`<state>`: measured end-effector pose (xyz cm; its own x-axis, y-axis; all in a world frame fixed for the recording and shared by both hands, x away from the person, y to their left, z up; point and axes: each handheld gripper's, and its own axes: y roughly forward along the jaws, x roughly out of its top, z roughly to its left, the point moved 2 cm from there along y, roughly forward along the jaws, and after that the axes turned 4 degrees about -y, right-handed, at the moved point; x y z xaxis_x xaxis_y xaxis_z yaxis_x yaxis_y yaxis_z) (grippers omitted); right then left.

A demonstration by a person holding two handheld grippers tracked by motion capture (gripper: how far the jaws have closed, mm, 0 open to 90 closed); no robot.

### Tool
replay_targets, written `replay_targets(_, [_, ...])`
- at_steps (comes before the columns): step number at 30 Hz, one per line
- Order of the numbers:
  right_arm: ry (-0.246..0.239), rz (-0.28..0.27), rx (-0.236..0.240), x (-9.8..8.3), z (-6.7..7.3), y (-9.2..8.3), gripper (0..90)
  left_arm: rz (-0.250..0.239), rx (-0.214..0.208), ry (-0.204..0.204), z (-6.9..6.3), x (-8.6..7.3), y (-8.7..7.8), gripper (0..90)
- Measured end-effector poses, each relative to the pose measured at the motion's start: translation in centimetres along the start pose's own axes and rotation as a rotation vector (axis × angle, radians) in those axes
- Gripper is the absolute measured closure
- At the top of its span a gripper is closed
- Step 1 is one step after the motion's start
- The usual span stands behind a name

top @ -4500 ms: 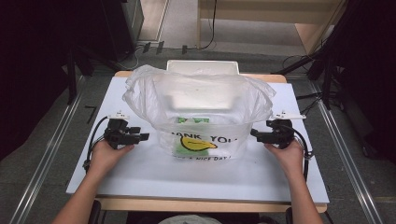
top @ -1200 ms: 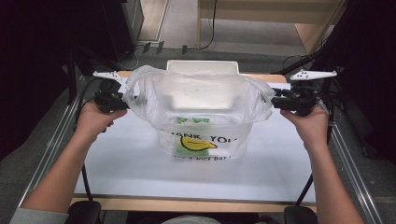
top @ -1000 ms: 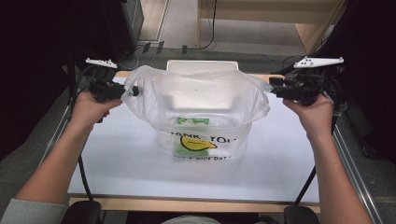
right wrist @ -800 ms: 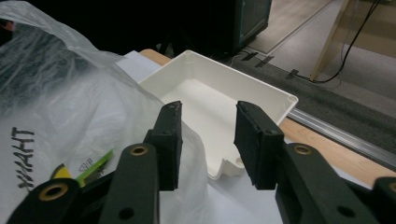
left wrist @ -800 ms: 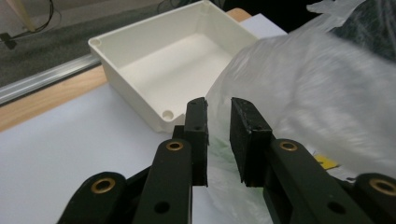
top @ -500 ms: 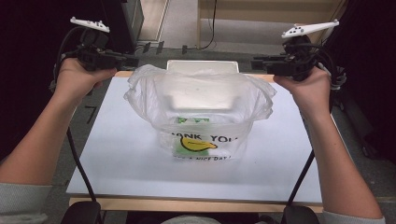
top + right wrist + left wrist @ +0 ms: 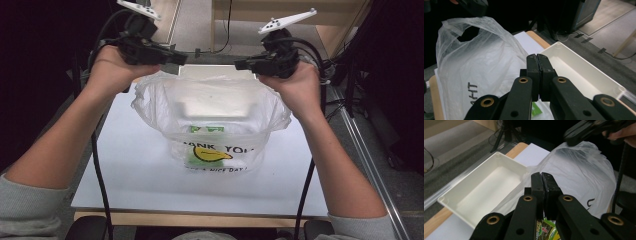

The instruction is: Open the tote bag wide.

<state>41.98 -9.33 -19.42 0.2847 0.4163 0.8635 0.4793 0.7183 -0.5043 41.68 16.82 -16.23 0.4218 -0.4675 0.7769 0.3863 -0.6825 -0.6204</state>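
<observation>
Jaws of the left gripper (image 7: 172, 57) and the right gripper (image 7: 242, 64) have just closed and are pressed flat together, pad on pad, with nothing pinched between them. The clear plastic bag (image 7: 212, 125) stands open on the white table (image 7: 135, 170), and both grippers hang above its far rim, left over its left corner, right over its right, not touching it. The white tray (image 7: 481, 192) sits just behind the bag.

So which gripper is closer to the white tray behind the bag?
Left, but only just. The left gripper has its shut tip beside the tray's near corner. The right gripper hangs a little off the tray's other end, above the bag.
</observation>
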Motion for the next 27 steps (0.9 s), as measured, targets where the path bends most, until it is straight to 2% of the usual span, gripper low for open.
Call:
replay_targets(3, [-0.001,0.014,0.016,0.2,0.7,1.5,89.6,0.026,0.003,0.017,-1.0,0.6,1.6,90.0])
replay_targets(4, [-0.001,0.014,0.016,0.2,0.7,1.5,89.6,0.026,0.003,0.017,-1.0,0.6,1.6,90.0])
replay_targets(5, [0.001,0.023,0.032,-0.2,1.1,2.6,89.2,0.038,0.017,0.029,-1.2,0.2,2.6,90.0])
replay_targets(6, [0.001,0.025,0.036,-0.4,1.1,2.9,89.1,0.038,0.017,0.029,-1.2,0.2,2.6,90.0])
replay_targets(7, [0.005,0.029,0.040,-0.9,1.1,3.5,89.1,0.041,0.003,0.027,-0.9,-0.7,3.8,90.0])
replay_targets(9, [0.003,0.043,0.037,-1.9,0.9,4.3,88.3,0.050,0.002,0.016,-0.4,-1.7,4.7,90.0])
replay_targets(10, [0.007,0.052,0.035,-2.4,0.8,4.7,88.1,0.054,0.018,0.009,-0.1,-2.3,5.2,90.0])
replay_targets(12, [0.004,0.063,0.030,-3.3,0.5,5.2,88.1,0.063,0.016,-0.021,0.5,-3.3,5.9,88.9])
replay_targets(13, [0.003,0.071,0.025,-3.7,0.5,5.4,88.1,0.063,0.016,-0.021,0.5,-3.3,5.9,88.6])
replay_targets(14, [0.003,0.078,0.018,-4.0,0.4,5.6,88.1,0.074,0.032,-0.042,1.0,-4.2,6.5,88.6])
replay_targets(15, [0.000,0.083,0.013,-4.3,0.3,5.7,88.1,0.075,0.027,-0.045,1.3,-4.6,6.7,88.5])
replay_targets(18, [0.002,0.087,0.007,-4.7,0.2,5.8,88.0,0.072,0.032,-0.054,1.7,-5.3,7.1,88.0])
replay_targets(24, [0.001,0.091,-0.008,-6.0,-0.1,6.5,87.7,0.070,0.021,-0.102,2.6,-7.2,8.0,87.3])
replay_targets(27, [0.022,0.103,-0.006,-6.8,-0.2,6.6,87.7,0.074,0.018,-0.116,2.9,-7.9,8.3,87.2])
